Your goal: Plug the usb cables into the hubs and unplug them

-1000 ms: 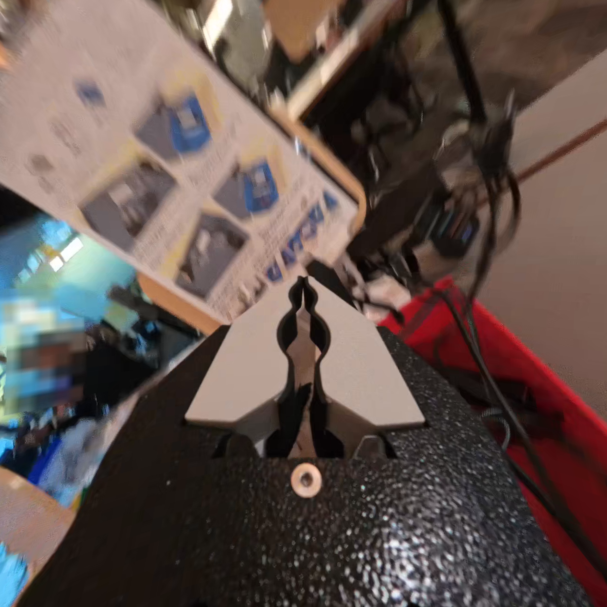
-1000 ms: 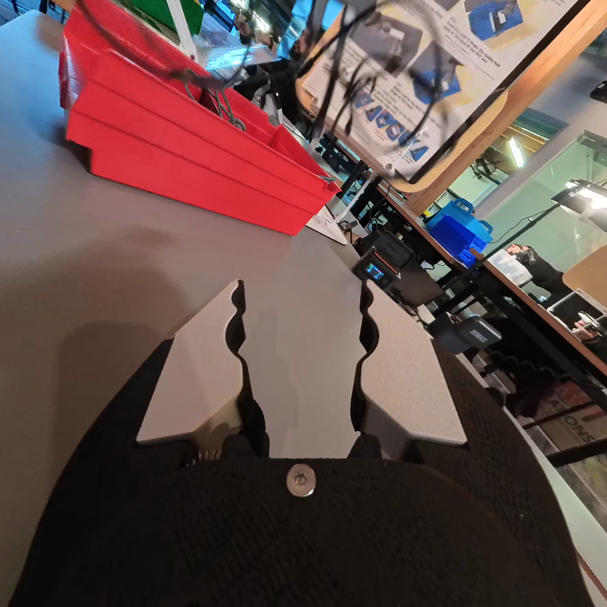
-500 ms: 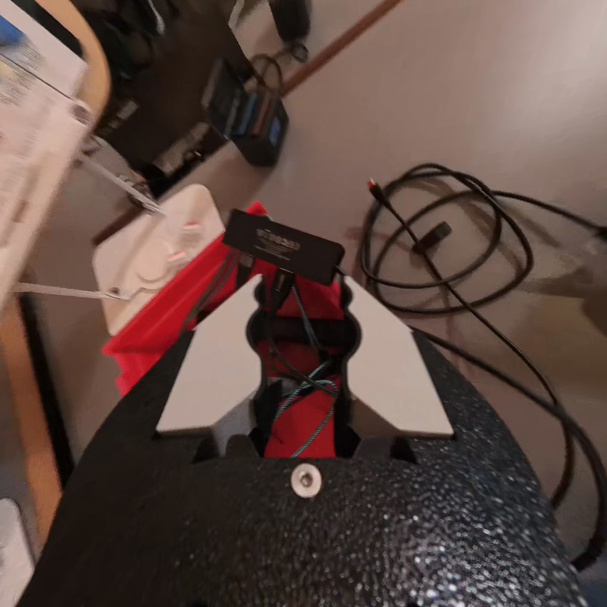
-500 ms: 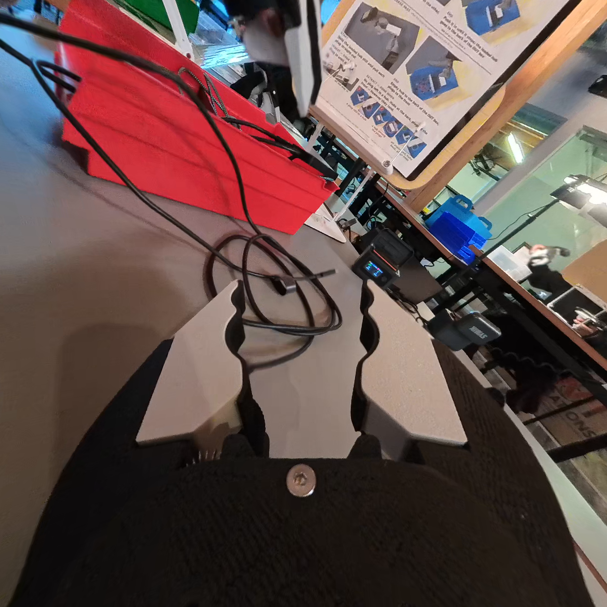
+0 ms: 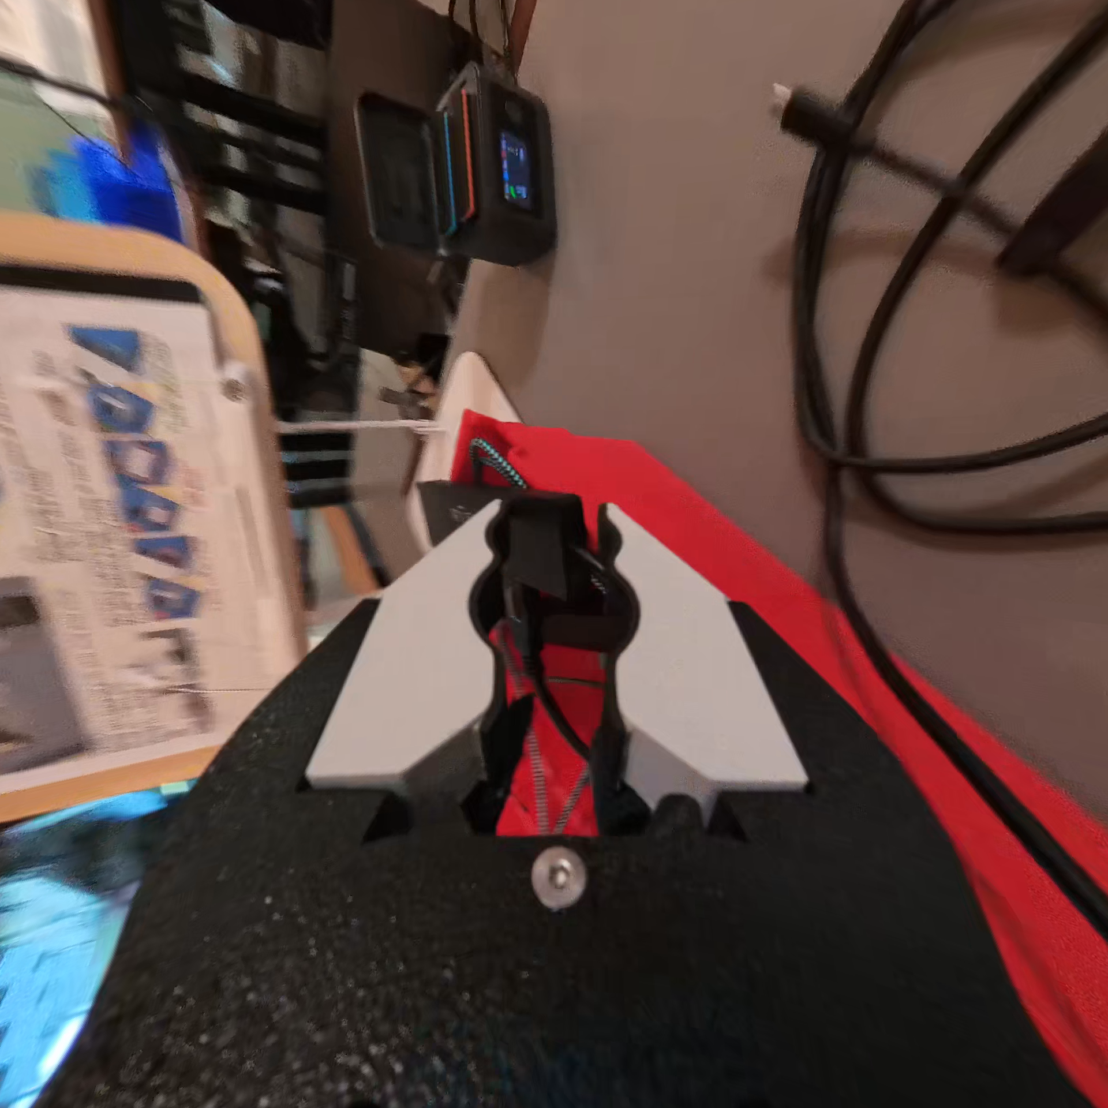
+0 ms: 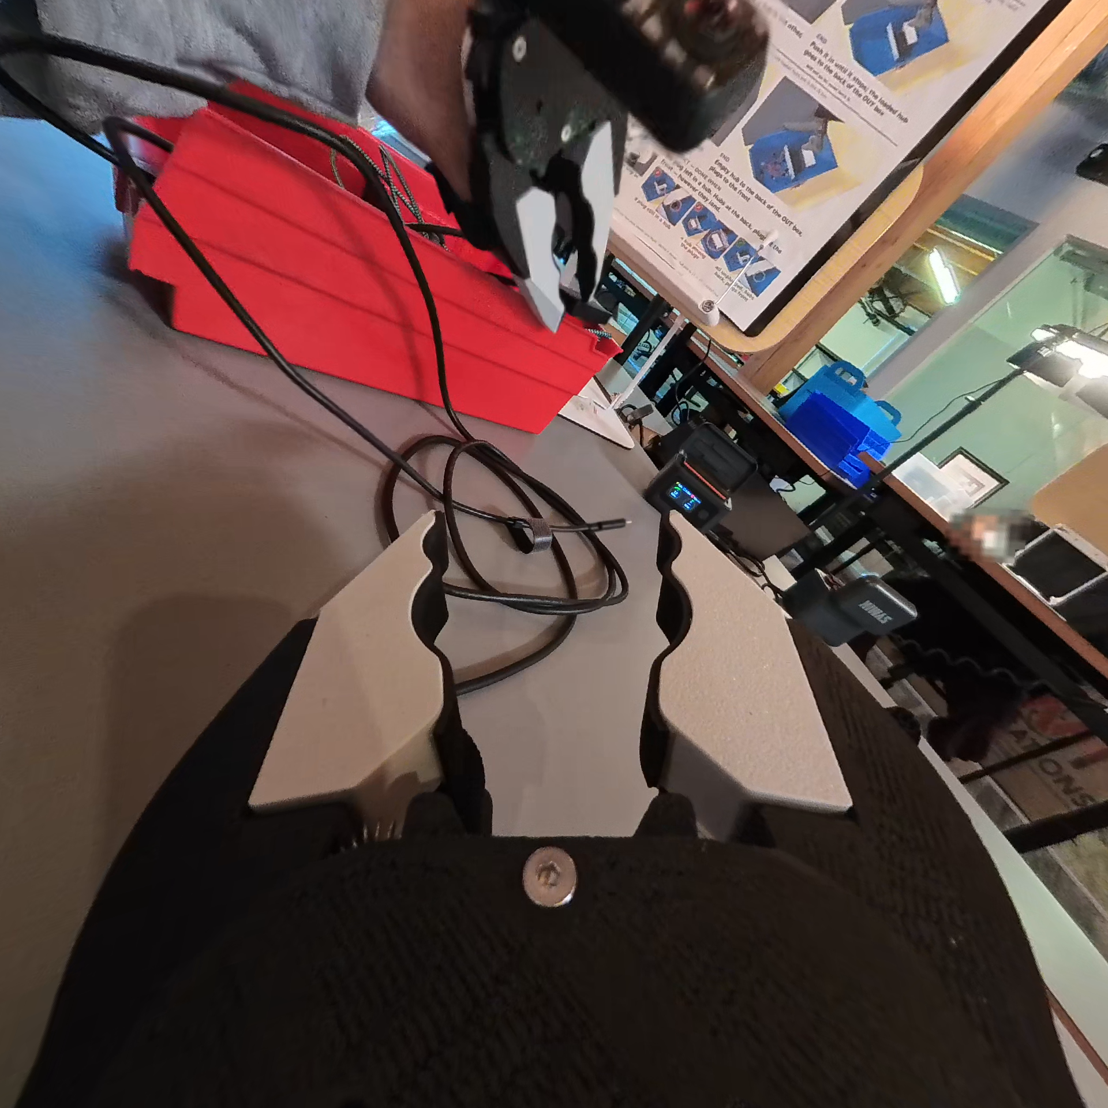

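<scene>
In the left wrist view my left gripper (image 5: 550, 509) is over the end of a red bin (image 5: 689, 509). Its jaws are half closed around a black usb hub (image 5: 539, 545), with a sliver of red showing beside the right fingertip. Thin cables (image 5: 557, 707) run from the hub down into the bin. The right wrist view shows this gripper (image 6: 569, 303) at the bin's (image 6: 336, 288) far end. My right gripper (image 6: 548, 521) is open and empty, low over the grey table (image 6: 150, 479), pointing at a loose coil of black usb cable (image 6: 539, 599) with a free plug (image 6: 611, 524).
A black device with a small lit screen (image 6: 689, 497) stands at the table's far edge beyond the coil. A white stand base (image 6: 599, 414) holds an instruction poster (image 6: 779, 150) behind the bin. A person's grey sleeve (image 6: 180, 48) is above the bin. One black cable (image 6: 270, 336) trails from the bin to the coil. Spacing between my two grippers at the tips: around 25 centimetres.
The left gripper swung down from the poster to the bin, opened, then narrowed around the hub. The black cable coil dropped onto the table in front of the right gripper, which stayed still.
</scene>
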